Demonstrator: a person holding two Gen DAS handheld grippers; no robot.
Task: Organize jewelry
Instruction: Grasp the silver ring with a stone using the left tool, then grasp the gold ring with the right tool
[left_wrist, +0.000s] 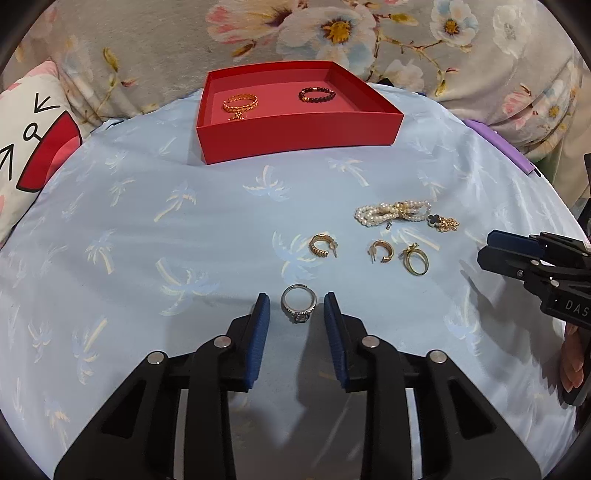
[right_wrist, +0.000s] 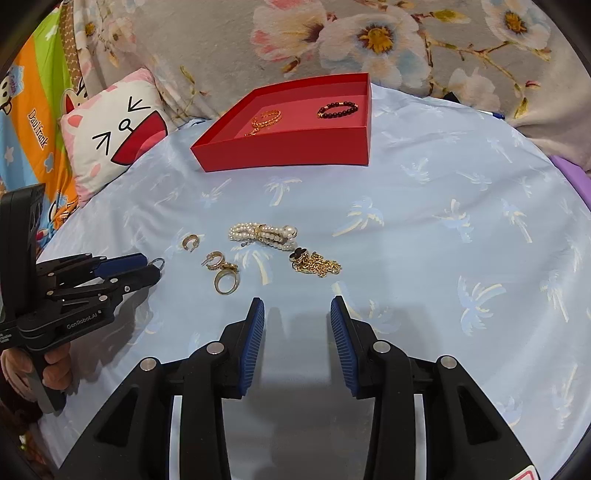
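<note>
The left gripper (left_wrist: 297, 306) is open with the silver ring (left_wrist: 299, 302) lying between its fingers, probably ready to pinch it for the red box (left_wrist: 295, 138); the right gripper (right_wrist: 297, 314) waits open and empty

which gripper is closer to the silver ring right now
Left. The left gripper has its open fingers on either side of the silver ring. The right gripper hovers open off to the side, with the gold jewelry between it and the ring.
</note>
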